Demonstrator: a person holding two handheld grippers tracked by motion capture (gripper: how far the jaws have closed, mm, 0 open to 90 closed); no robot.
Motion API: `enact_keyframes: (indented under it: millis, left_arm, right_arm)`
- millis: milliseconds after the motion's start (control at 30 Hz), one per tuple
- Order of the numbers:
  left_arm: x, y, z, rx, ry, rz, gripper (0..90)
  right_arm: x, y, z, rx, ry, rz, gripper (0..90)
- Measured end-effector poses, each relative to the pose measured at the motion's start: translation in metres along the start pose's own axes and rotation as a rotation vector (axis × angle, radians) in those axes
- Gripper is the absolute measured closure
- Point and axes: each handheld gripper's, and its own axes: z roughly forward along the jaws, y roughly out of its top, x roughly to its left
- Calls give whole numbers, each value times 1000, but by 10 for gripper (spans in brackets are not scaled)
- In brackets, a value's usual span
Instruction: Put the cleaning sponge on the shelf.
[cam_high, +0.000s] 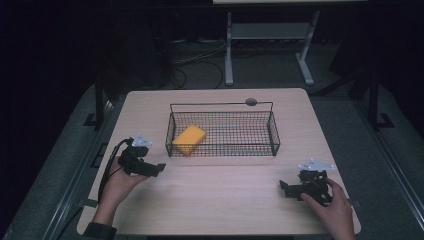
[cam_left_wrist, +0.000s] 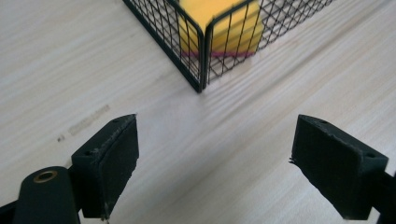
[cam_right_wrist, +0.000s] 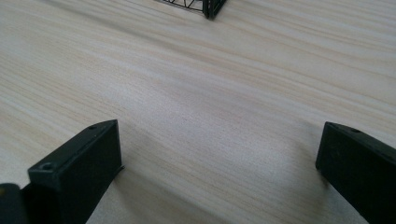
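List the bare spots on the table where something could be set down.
Widest free patch: the front strip between the left gripper and right gripper, below the wire basket. Inside the basket, everything right of the yellow sponge is bare mesh. Narrower margins flank the basket on the table. Tightest spot: the basket's left corner, between sponge and left gripper.

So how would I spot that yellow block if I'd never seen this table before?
Start at the pale wooden table and find the black wire-mesh basket at its middle, toward the far edge. Look in the basket's left end: the yellow rectangular sponge block lies there by the corner nearest the left gripper. It is the one brightly coloured thing, with a thin pink layer along its underside.
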Motion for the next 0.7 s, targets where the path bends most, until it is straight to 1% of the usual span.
enact_keyframes:
  millis: [33, 67, 100, 233, 300, 433, 700]
  left_arm:
    - [0, 0, 0, 0, 0, 0, 141]
    - [-2, -5, 0, -12, 8, -1, 141]
    - [-3, -8, 0, -15, 7, -3, 141]
    - [-7, -15, -2, -28, 10, 1, 141]
    - [-9, -19, -2, -41, 16, -3, 141]
    - [-14, -27, -2, -45, 25, 0, 141]
    - [-20, -43, 1, -37, 18, -4, 140]
  right_arm:
    - [0, 0, 0, 0, 0, 0, 0]
    - [0, 0, 0, 0, 0, 0, 0]
    - [0, 0, 0, 0, 0, 0, 0]
    - [0, 0, 0, 0, 0, 0, 0]
    - [0, 0, 0, 0, 0, 0, 0]
    - [0, 0, 0, 0, 0, 0, 0]
    - [0, 0, 0, 0, 0, 0, 0]
